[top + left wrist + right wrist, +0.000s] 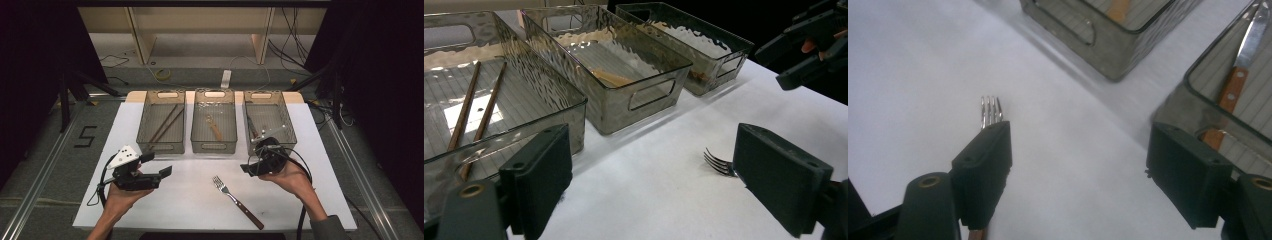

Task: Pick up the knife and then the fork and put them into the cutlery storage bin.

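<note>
The fork (pixel 237 201) lies flat on the white tabletop (pixel 190 200), near the front edge and a little right of the middle, its tines toward the far side and its brown wooden handle running back toward the front right corner. Nothing holds it. Just beyond it, toward the right edge, the right gripper (pixel 254 167) hangs over the tabletop in a hand, close in front of the right-hand bin; its fingers (pixel 983 170) are spread wide with nothing between them, and in its own view the fork's tines (pixel 990 111) show just past the tip of one finger. The left gripper (pixel 157 165) is held near the left front part of the tabletop, well apart from the fork, its fingers (pixel 541 175) also spread and empty. Along the far edge stand three clear bins in a row: the left bin (pixel 145 127) holds two brown chopsticks (pixel 165 124), the middle bin (pixel 197 132) a wooden utensil (pixel 215 129), and the right bin (pixel 287 125) a wooden-handled knife (pixel 1240 65).
</note>
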Available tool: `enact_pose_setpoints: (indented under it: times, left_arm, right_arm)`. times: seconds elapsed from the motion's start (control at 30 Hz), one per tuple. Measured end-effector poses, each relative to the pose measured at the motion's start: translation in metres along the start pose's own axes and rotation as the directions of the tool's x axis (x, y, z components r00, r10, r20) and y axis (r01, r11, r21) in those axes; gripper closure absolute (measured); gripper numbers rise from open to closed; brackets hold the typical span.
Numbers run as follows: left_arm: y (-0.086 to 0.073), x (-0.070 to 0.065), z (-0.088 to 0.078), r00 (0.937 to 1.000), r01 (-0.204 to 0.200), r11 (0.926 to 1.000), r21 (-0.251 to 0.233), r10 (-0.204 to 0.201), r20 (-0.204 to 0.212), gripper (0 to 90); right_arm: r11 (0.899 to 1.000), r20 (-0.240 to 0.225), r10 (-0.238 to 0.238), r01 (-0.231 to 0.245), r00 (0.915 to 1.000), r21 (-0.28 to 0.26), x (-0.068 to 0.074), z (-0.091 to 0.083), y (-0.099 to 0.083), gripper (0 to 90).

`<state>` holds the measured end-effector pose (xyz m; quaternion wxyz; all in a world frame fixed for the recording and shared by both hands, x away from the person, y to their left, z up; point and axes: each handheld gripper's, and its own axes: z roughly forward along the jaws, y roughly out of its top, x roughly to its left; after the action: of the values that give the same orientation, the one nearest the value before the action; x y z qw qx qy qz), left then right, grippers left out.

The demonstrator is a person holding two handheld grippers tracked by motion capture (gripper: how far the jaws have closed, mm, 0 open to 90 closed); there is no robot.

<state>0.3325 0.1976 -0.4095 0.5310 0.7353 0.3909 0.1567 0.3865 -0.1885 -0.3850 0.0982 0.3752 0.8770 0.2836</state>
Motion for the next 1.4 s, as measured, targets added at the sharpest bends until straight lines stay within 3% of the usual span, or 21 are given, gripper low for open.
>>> enact_pose_setpoints:
  times: [0.23,0.43,0.9,1.4]
  left_arm:
    - [0.000,0.000,0.000,1.0000,-0.001,1.0000,-0.001,0.001,0.000,15.4]
    - [0.000,0.000,0.000,1.0000,-0.002,1.0000,-0.001,0.002,0.000,15.4]
    - [0.000,-0.001,0.000,1.0000,-0.002,1.0000,-0.004,0.002,0.001,15.4]
    - [0.000,-0.001,0.000,1.0000,-0.006,1.0000,-0.003,0.006,0.000,15.3]
  right_arm:
    - [0.998,-0.044,-0.054,0.056,0.9975,0.040,0.017,0.001,-0.007,25.8]
    - [0.988,-0.070,-0.115,0.121,0.9909,0.098,0.035,0.005,-0.015,27.4]
    - [0.973,-0.098,-0.128,0.144,0.9869,0.179,0.044,0.017,-0.037,31.8]
    - [0.957,-0.102,-0.152,0.172,0.9831,0.233,0.053,0.027,-0.046,37.5]
